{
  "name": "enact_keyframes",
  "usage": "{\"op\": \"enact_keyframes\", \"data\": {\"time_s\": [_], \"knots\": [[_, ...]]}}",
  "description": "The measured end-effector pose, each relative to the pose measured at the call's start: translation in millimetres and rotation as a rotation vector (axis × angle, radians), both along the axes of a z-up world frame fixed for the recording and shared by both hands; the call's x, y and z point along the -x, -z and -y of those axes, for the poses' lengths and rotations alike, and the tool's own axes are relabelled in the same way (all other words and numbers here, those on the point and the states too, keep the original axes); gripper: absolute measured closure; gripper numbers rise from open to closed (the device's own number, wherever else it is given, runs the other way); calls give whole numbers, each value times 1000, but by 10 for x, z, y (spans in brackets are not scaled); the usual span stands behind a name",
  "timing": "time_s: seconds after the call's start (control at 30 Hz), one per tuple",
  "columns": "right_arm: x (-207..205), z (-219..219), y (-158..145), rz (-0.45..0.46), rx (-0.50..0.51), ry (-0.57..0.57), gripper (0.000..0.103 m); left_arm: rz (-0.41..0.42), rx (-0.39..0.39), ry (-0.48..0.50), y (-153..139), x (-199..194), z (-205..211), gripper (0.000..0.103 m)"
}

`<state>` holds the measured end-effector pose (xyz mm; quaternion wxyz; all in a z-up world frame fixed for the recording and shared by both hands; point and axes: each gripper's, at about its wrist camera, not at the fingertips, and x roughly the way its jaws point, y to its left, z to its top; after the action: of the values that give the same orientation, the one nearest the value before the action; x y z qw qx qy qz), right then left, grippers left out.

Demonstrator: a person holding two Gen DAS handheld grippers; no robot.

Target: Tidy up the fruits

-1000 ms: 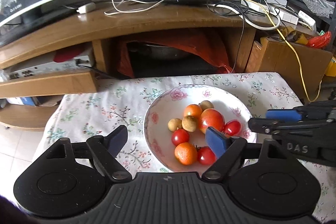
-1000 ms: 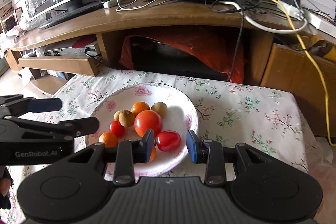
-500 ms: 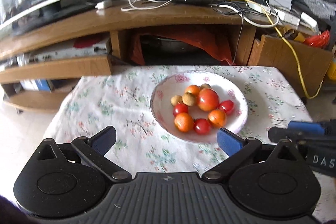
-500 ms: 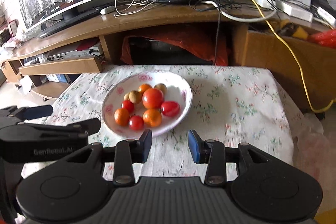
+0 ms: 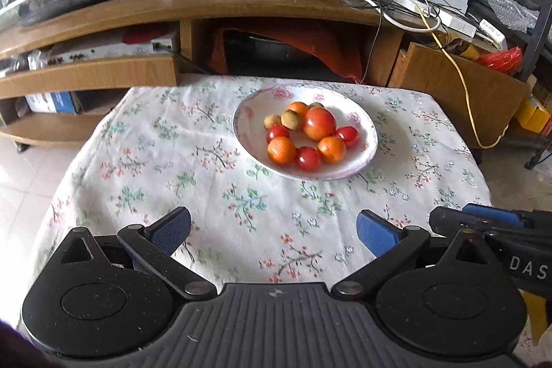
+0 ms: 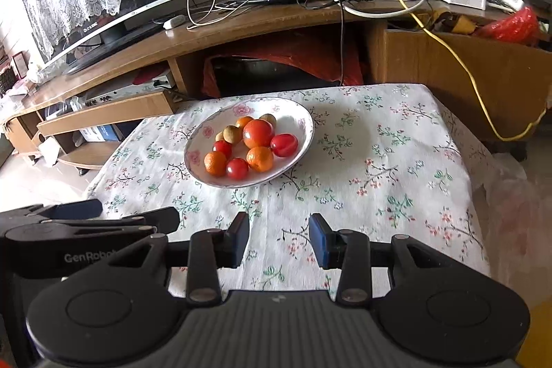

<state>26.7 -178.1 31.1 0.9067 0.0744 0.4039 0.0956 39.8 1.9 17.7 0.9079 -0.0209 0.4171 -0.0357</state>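
A white floral bowl sits on the flowered tablecloth and holds several fruits: a large red tomato, small red tomatoes, orange tangerines and brown longans. My left gripper is wide open and empty, well back from the bowl near the table's front. My right gripper is open and empty, also back near the front edge; it shows at the right in the left wrist view.
The small table with the flowered cloth stands before a wooden TV stand with a TV, router and tangled cables. A cardboard box is at the right. Tiled floor lies to the left.
Both grippers have pulled back and up from the bowl toward the table's front. The bowl and fruit now look smaller and farther. Both stay open and empty.
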Motion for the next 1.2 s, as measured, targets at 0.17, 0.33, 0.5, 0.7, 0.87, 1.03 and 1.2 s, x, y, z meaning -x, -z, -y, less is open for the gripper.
{"op": "enact_keyframes", "data": {"time_s": [0.17,0.33,0.5,0.7,0.87,1.03,1.2], "knots": [[146,0,-5,-6,-12,5,64,1,-15,27,16,133,36,0],[260,-27,12,-24,-9,14,64,-20,-20,29,32,210,49,0],[352,-36,55,-40,-5,22,63,-44,-15,22,49,266,37,0],[431,-40,83,-49,-4,26,63,-59,-25,15,61,334,43,0],[459,-60,122,-64,5,26,63,-60,-45,20,89,377,51,1],[472,-66,141,-71,9,24,63,-57,-54,19,100,398,56,1],[471,-79,155,-76,15,22,64,-61,-61,16,112,402,56,1]]}}
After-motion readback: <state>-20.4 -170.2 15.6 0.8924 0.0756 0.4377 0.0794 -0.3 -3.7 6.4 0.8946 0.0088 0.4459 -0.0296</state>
